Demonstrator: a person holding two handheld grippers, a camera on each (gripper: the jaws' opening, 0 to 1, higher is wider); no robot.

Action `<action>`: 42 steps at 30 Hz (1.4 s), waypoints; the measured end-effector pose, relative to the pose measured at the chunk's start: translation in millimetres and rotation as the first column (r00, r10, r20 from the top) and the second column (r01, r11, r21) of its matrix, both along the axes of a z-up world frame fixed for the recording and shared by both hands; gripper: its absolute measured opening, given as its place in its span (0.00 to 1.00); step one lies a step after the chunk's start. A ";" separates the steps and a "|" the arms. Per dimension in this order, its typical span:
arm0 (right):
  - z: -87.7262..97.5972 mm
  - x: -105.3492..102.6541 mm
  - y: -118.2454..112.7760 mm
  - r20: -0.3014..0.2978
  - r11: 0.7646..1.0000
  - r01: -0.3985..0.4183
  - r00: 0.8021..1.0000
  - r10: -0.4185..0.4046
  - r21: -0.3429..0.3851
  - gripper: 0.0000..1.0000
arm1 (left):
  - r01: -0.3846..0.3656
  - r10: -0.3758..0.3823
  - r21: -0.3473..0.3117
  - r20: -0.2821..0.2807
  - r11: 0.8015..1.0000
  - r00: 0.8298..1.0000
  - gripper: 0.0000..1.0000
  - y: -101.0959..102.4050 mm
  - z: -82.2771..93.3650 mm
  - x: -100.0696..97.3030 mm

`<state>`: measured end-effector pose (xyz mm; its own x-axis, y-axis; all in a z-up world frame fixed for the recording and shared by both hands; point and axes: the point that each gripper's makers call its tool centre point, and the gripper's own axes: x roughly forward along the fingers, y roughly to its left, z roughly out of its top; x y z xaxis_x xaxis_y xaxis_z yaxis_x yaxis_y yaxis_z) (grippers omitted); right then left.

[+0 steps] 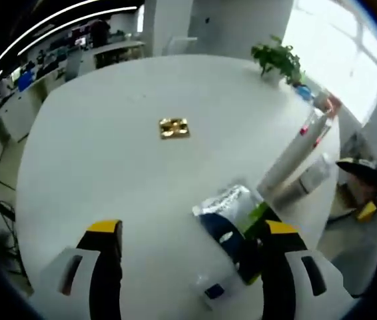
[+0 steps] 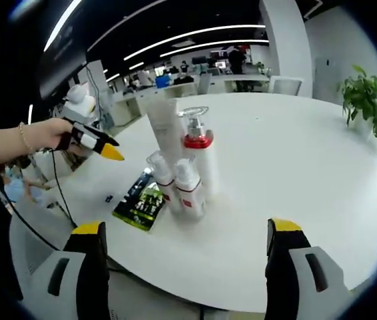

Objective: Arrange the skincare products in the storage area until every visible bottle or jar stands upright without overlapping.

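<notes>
Several skincare products stand upright in a tight cluster on the round white table: a tall white tube, a pump bottle with a red collar and two small white bottles. A green-and-black packet lies flat beside them. In the left gripper view the tube and a bottle show at the right, and the packet lies partly behind the right jaw. My left gripper is open above the table, with a hand holding it. My right gripper is open, short of the cluster.
A small gold square lies mid-table. A potted plant stands at the far edge with a few small items beside it. A tiny dark item lies near the packet. The right gripper shows beyond the table edge. Office desks lie behind.
</notes>
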<state>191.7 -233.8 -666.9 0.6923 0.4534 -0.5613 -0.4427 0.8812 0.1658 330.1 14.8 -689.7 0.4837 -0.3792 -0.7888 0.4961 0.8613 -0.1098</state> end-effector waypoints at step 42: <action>-7.9 -1.3 -6.2 -0.068 0.997 0.055 0.996 -0.051 0.058 0.98 | 0.136 -0.134 0.035 -0.077 0.990 0.988 0.80 -72.2 -49.1 121.5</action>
<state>190.4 -240.0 -674.8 0.6779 0.4518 -0.5799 -0.3822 0.8905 0.2470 451.6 -57.5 -738.8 0.3699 -0.4047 -0.8363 0.5999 0.7914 -0.1176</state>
